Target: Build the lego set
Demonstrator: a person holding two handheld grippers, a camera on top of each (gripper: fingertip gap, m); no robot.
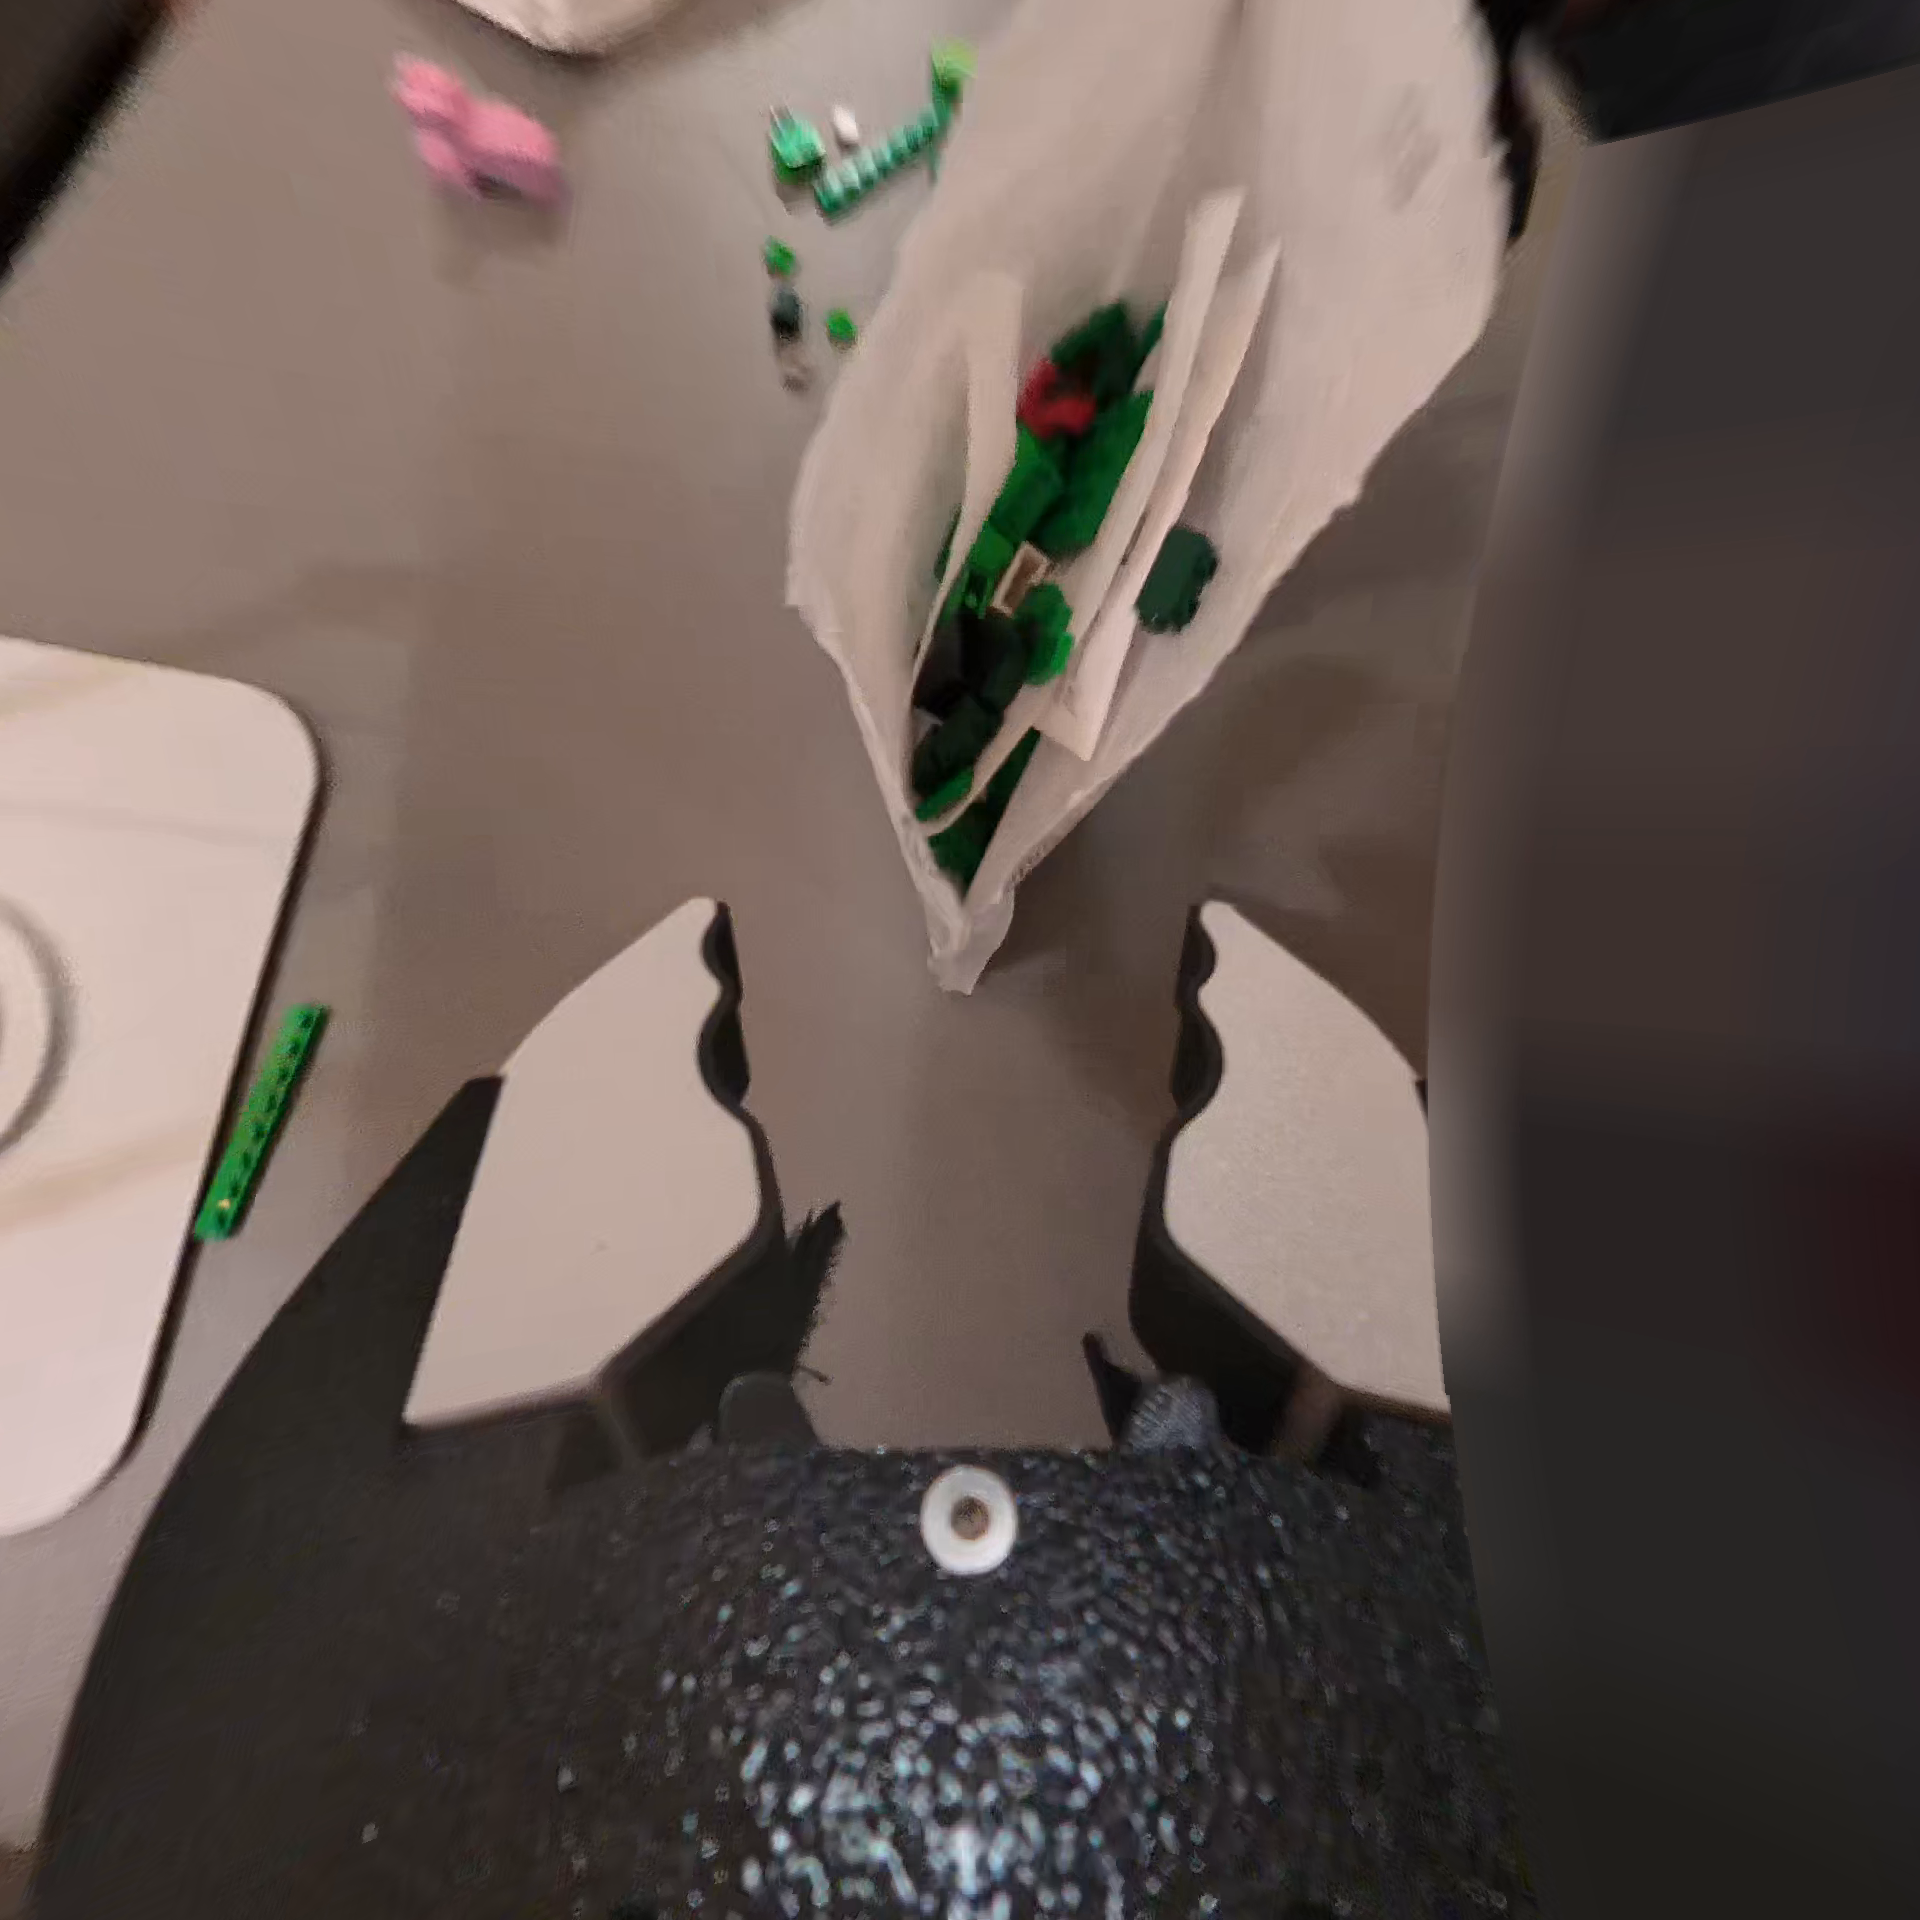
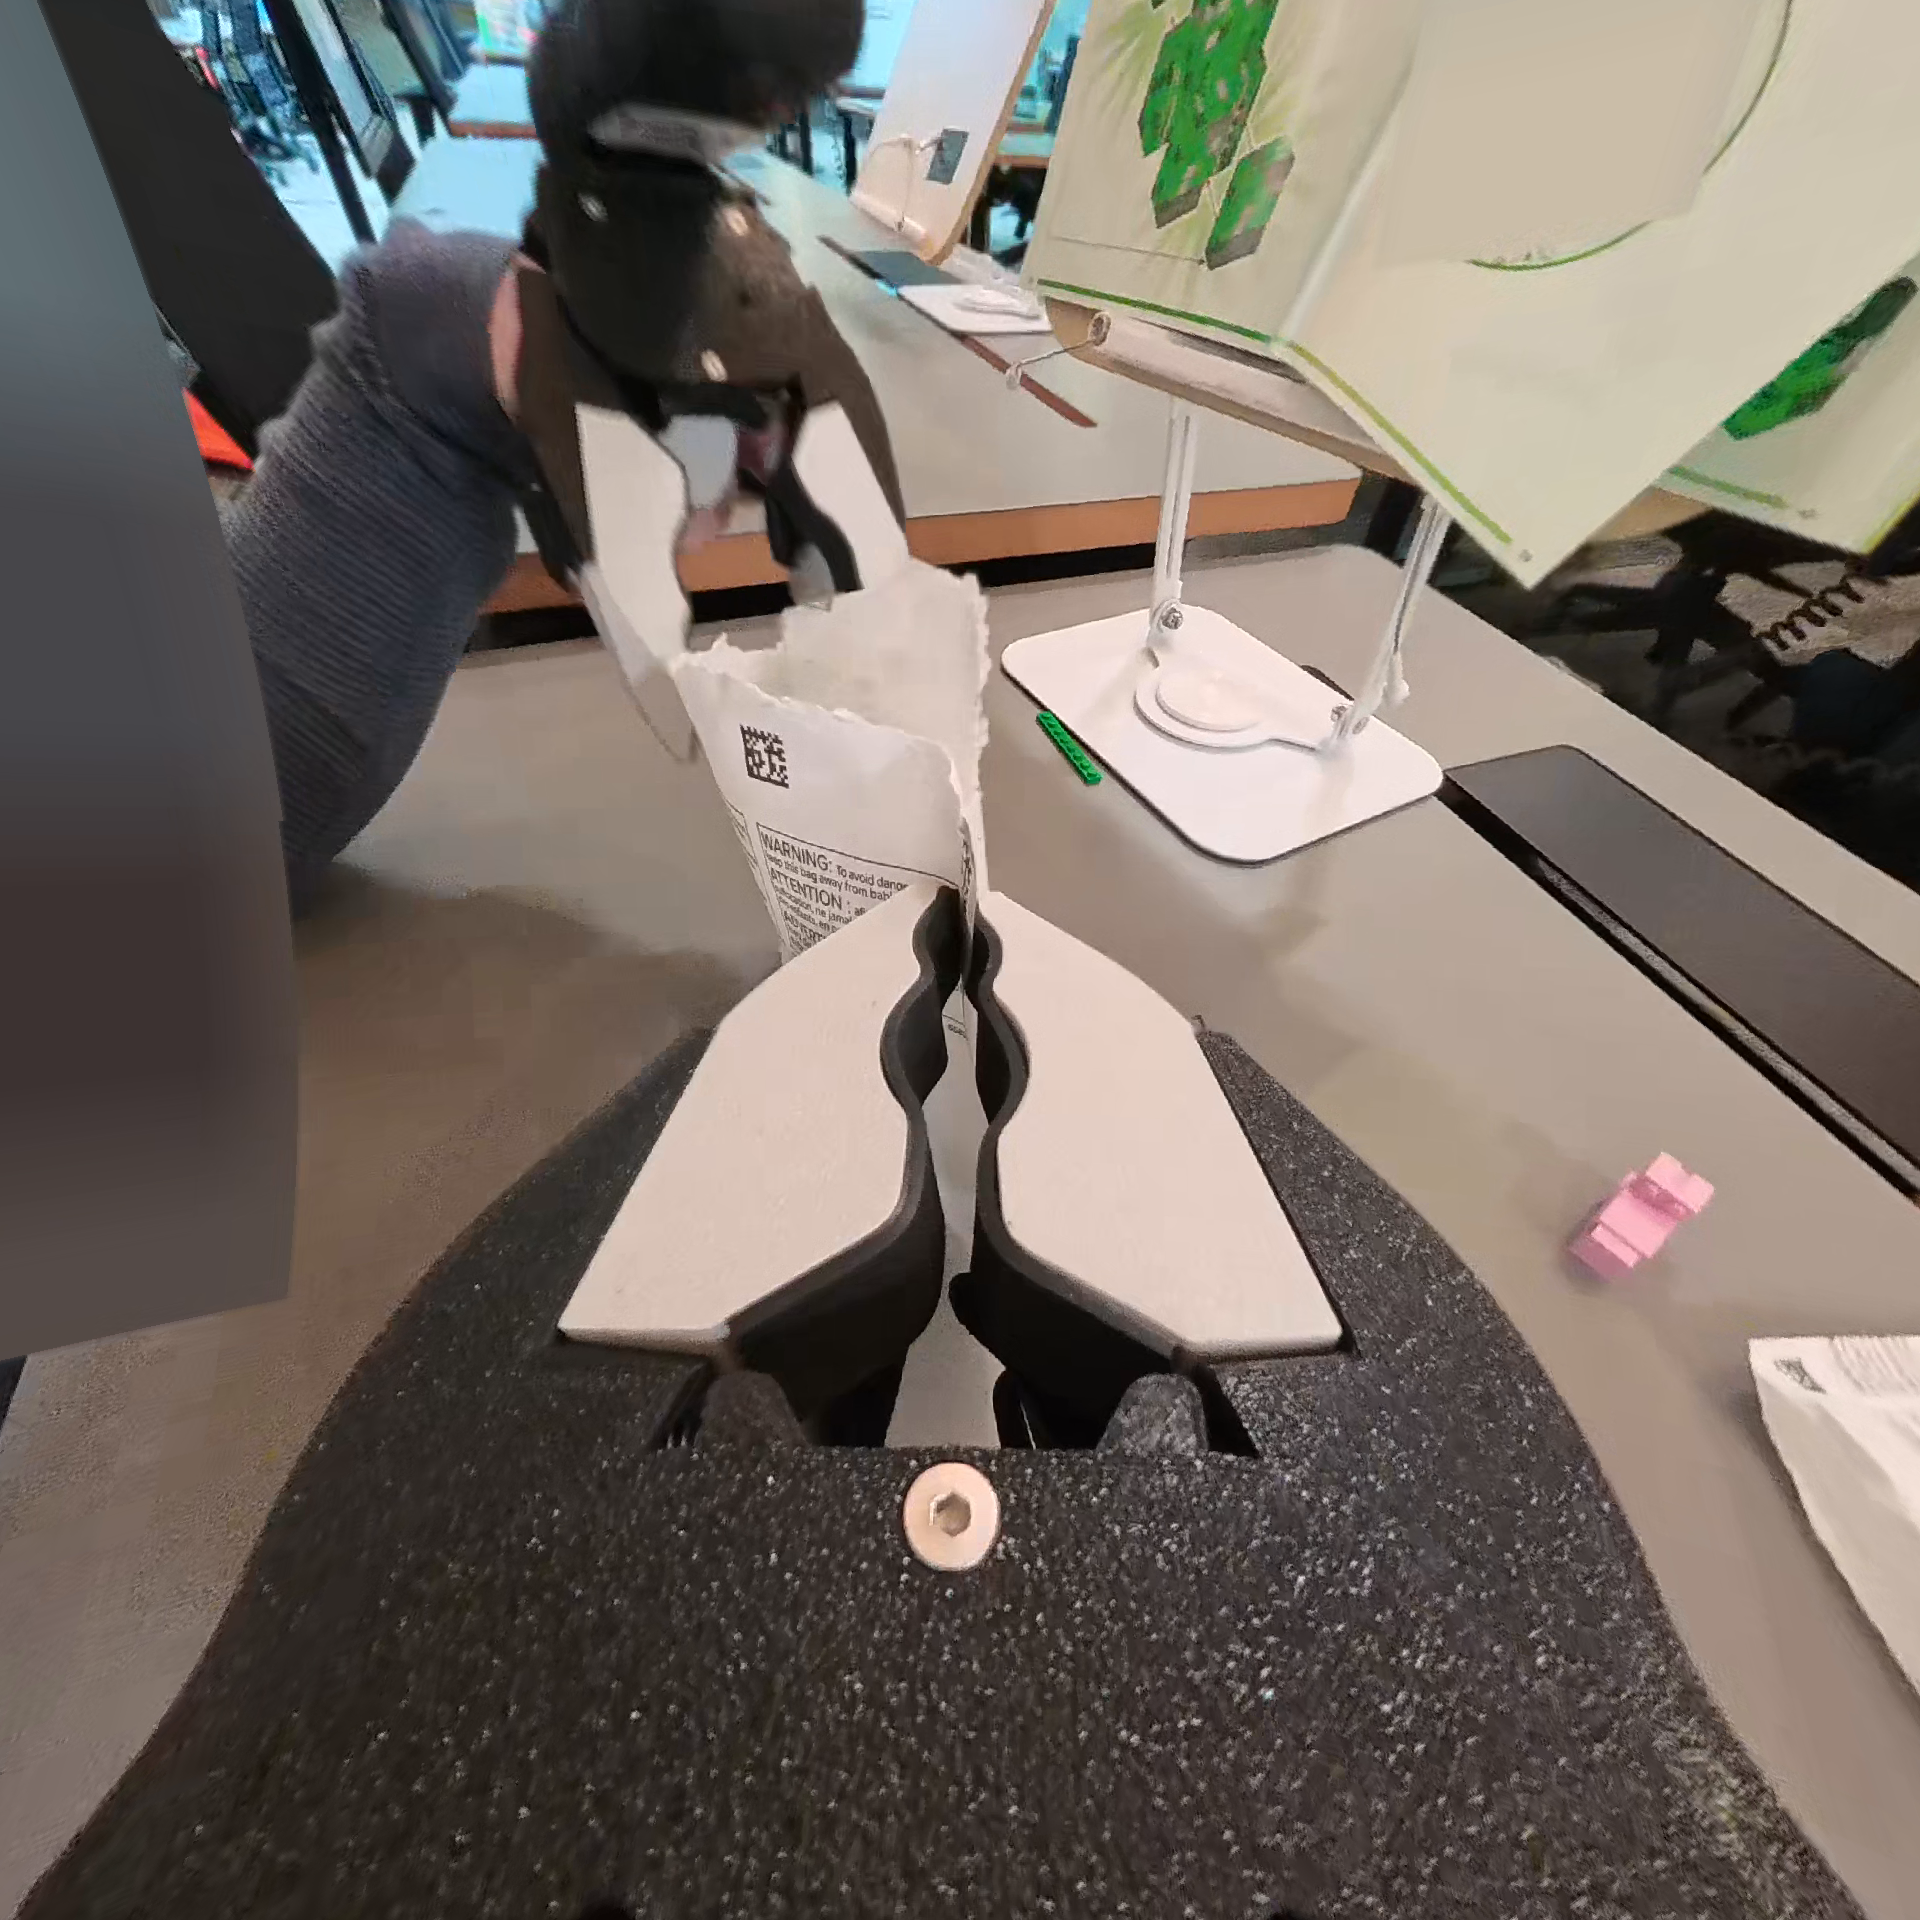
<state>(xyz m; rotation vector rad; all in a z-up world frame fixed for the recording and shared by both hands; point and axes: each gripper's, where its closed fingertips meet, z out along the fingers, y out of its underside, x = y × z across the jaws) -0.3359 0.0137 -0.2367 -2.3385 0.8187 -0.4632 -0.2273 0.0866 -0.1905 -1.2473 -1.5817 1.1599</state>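
On the left of the left wrist view, a long green lego strip [image 1: 263,1122] is seen flat on the grey worktop [image 1: 520,623], beside a white stand base [image 1: 125,1039]. The left gripper [image 1: 961,935] is held above with its jaws spread wide, gripping nothing. To their right, a torn white paper bag [image 1: 1039,468] of green lego pieces [image 1: 1023,592] is seen, its long axis upright, torn mouth upward. Its lower end is pinched by the right gripper [image 2: 964,914], whose jaws are closed on it.
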